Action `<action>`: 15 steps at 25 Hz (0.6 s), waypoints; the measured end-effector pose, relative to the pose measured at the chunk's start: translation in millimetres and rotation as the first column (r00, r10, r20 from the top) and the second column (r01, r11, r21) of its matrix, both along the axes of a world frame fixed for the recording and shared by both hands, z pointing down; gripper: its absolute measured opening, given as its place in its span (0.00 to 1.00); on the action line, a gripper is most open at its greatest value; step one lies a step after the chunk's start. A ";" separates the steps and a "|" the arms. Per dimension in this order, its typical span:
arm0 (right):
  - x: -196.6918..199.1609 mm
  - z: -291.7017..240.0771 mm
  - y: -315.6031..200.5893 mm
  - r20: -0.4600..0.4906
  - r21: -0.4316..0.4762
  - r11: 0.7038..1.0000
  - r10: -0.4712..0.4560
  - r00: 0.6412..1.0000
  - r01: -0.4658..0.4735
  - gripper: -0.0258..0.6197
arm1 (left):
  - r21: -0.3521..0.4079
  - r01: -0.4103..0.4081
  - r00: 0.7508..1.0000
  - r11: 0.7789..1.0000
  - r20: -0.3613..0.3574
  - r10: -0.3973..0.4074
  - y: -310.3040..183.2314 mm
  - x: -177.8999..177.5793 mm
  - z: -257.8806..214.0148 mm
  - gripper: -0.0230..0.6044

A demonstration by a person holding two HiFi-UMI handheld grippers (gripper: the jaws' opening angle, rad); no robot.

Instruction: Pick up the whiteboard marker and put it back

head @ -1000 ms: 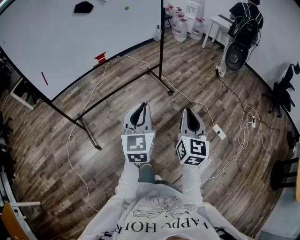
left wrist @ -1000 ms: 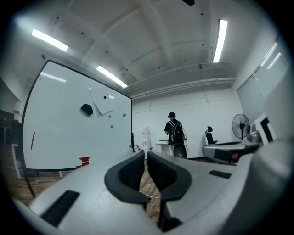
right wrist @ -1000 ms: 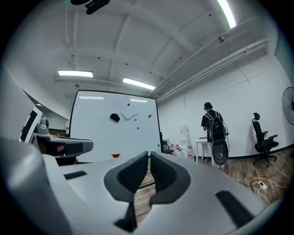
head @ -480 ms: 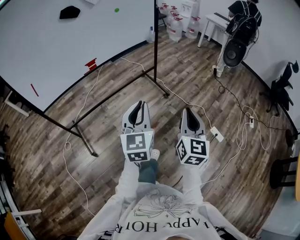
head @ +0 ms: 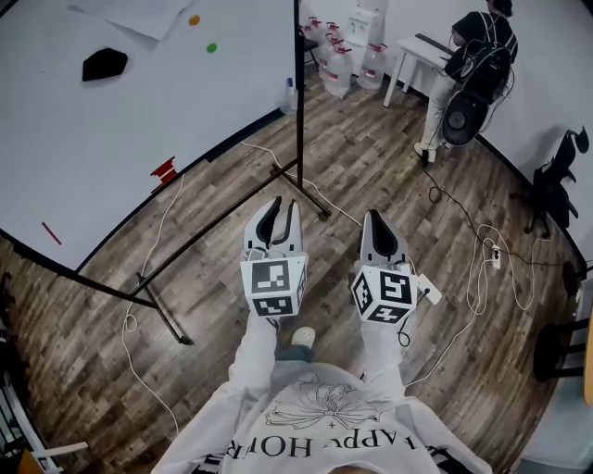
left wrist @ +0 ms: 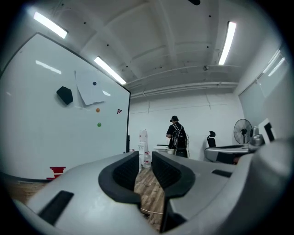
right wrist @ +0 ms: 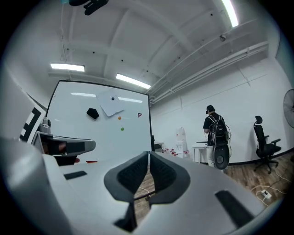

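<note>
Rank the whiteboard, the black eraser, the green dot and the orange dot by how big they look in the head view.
1. whiteboard, by far the largest.
2. black eraser.
3. green dot and orange dot: they look alike in size, so I won't rank them against each other.

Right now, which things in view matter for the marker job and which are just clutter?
Job: whiteboard; red block and thin red stick low on it, either possibly the marker; left gripper, jaws just been opening, empty; right gripper, shut.
Clutter: black pad on the board; fan; office chair; water jugs.
</note>
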State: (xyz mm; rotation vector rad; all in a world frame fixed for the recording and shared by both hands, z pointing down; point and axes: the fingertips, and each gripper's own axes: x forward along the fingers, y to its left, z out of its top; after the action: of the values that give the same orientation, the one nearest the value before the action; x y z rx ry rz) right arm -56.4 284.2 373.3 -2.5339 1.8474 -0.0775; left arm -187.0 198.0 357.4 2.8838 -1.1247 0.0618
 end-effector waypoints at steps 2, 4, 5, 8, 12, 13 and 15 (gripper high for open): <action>9.7 -1.6 -23.3 -0.005 0.003 1.000 0.002 1.000 -0.002 0.05 | 0.005 -0.005 1.000 1.000 -0.004 0.005 -23.8 11.2 -2.6 0.15; 17.4 -1.9 -42.6 -0.007 0.003 1.000 -0.002 1.000 0.002 0.05 | 0.006 -0.006 1.000 1.000 -0.006 0.006 -43.5 21.1 -3.7 0.15; 21.1 -1.2 -50.7 -0.007 0.003 1.000 -0.004 1.000 0.004 0.05 | 0.005 -0.007 1.000 1.000 -0.006 0.007 -51.5 26.1 -3.2 0.16; 31.8 4.0 -72.1 0.000 -0.007 1.000 -0.006 1.000 0.006 0.05 | -0.008 -0.006 1.000 1.000 0.001 0.006 -73.1 39.3 2.1 0.18; 44.8 14.7 -101.0 0.021 -0.029 0.999 -0.014 1.000 0.015 0.05 | -0.035 0.001 1.000 0.999 0.014 0.000 -101.9 53.4 12.9 0.18; 49.6 18.1 -108.8 0.028 -0.035 0.999 -0.016 0.999 0.017 0.05 | -0.041 0.003 1.000 0.999 0.017 -0.002 -109.4 58.1 15.8 0.18; 60.3 25.1 -124.6 0.040 -0.047 0.999 -0.020 0.999 0.022 0.05 | -0.052 0.009 1.000 0.999 0.025 -0.008 -124.0 68.4 21.3 0.18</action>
State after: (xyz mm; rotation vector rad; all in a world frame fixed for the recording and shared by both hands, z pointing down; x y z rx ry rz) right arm 3.9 159.6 398.4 -2.5240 1.8804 -0.1724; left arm -118.6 74.0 378.7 2.8402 -1.1215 0.1252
